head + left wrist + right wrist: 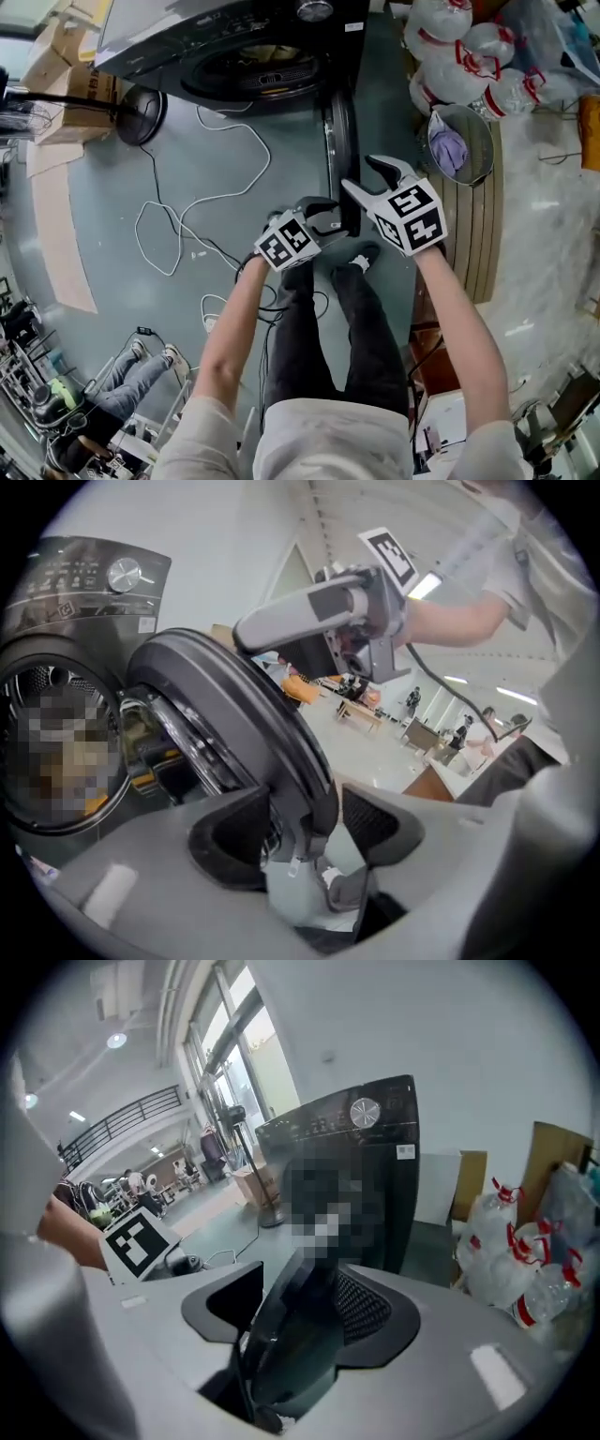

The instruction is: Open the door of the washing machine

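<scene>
Door (339,141) open, one washer (234,37) — two tools (323,217) (373,185)

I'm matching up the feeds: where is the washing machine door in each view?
Head view: the door is edge-on, a dark vertical strip just right of centre.
Left gripper view: the door is a broad dark disc across the centre, its rim between the jaws.
Right gripper view: the door is at lower centre, between the jaws.
Shared landmark: the control dial, at top edge, upper left, upper centre.
</scene>
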`<state>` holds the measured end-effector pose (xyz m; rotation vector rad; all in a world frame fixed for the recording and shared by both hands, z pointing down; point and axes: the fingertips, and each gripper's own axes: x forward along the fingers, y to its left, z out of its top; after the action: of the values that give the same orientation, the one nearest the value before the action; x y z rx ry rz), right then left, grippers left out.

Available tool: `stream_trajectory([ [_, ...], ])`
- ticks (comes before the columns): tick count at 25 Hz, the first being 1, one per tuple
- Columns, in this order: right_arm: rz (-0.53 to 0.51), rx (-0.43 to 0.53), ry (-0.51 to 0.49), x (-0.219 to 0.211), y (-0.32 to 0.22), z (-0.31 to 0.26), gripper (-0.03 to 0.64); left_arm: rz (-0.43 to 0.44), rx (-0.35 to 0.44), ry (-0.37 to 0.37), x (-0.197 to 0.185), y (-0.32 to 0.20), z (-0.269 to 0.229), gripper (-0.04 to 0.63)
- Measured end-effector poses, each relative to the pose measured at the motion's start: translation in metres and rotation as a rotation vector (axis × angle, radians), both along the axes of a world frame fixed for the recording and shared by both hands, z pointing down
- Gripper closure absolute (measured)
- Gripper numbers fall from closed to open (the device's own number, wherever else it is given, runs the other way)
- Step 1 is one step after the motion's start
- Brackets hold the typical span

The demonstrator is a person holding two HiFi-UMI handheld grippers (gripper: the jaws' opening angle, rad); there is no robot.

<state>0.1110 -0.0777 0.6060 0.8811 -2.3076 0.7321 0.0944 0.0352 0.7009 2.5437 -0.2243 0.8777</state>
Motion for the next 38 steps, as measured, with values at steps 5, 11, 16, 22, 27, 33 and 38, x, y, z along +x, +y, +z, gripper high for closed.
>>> stream_trajectory([
  [5,0.06,0.0,0.062,0.033,0.008,0.015,0.425,0.051,-0.01,0.032,0.048,0.005,-0.009,0.308],
  [11,0.099,0.014,0.072,0.081,0.001,0.012,0.485,0.015,0.073,0.047,0.069,-0.03,-0.025,0.374],
  [16,0.114,0.073,0.099,0.108,-0.007,0.011,0.495,-0.219,0.193,0.056,0.071,-0.103,-0.044,0.499],
  [22,0.112,0.104,0.163,0.134,-0.02,0.009,0.503,-0.273,0.277,0.066,0.107,-0.15,-0.057,0.517],
  [27,0.091,0.115,0.218,0.159,-0.036,0.008,0.505,-0.258,0.252,0.06,0.132,-0.161,-0.056,0.517],
  [33,0.063,0.125,0.291,0.193,-0.061,0.008,0.503,-0.355,0.256,0.083,0.139,-0.207,-0.059,0.518],
  [38,0.087,0.14,0.355,0.223,-0.085,0.008,0.503,-0.303,0.314,0.041,0.16,-0.232,-0.069,0.52],
])
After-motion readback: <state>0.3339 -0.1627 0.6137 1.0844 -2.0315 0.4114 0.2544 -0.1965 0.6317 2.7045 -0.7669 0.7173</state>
